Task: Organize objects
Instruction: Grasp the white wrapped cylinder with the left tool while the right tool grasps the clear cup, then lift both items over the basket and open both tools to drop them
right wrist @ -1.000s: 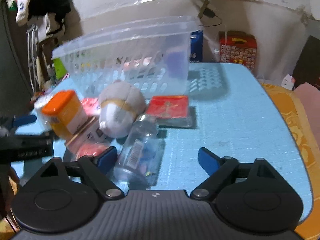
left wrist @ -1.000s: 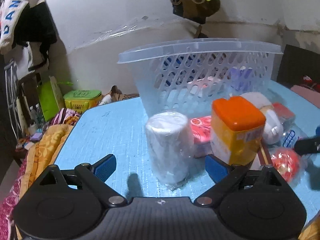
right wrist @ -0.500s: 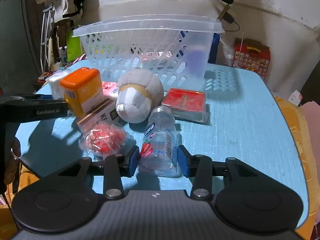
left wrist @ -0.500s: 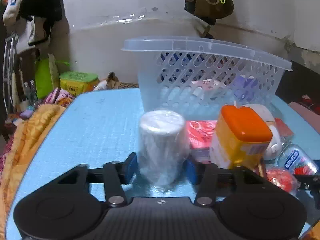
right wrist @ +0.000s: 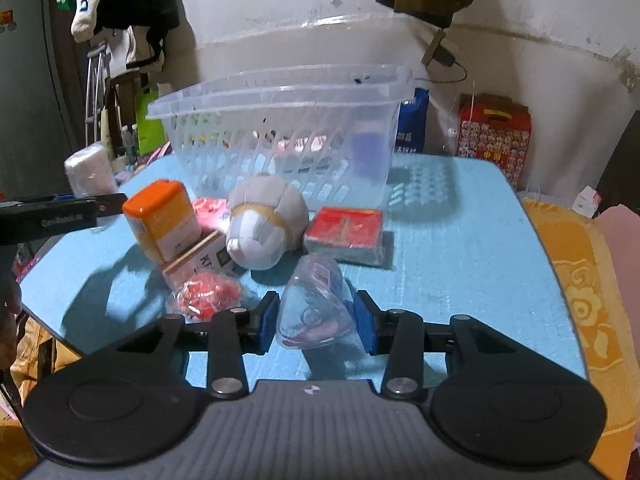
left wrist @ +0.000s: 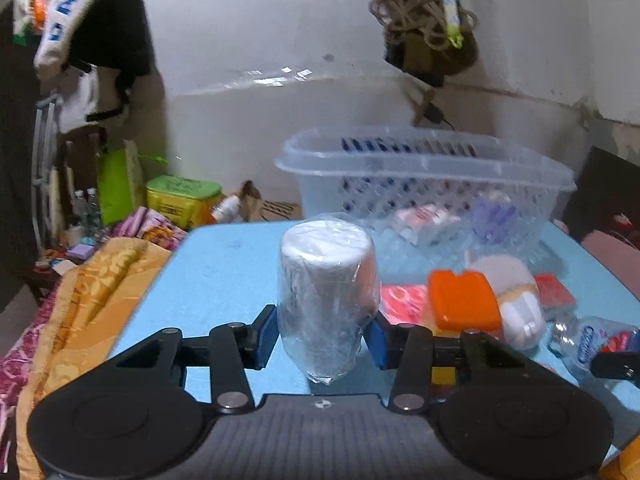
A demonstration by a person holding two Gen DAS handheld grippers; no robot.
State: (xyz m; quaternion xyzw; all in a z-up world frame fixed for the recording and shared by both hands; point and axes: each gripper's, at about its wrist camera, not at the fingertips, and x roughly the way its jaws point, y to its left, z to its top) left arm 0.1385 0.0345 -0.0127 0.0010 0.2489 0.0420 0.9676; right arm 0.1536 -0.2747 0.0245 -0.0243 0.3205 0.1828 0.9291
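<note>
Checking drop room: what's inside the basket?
Through the basket wall: a pink-white pack and a purple item, both blurred. The floor beneath them and the far corners can't be seen.

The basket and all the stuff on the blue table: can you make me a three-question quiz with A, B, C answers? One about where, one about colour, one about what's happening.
1. Where is the plush toy?
A. in the basket
B. on the table in front of the basket
C. on the floor

2. What colour is the box lid?
A. orange
B. green
C. purple

3. What is the left gripper doing?
A. hanging open
B. gripping the wrapped roll
C. gripping a spoon

Answers: B, it lies on the table before the basket; A, the top is orange; B, its jaws press the wrapped roll.
</note>
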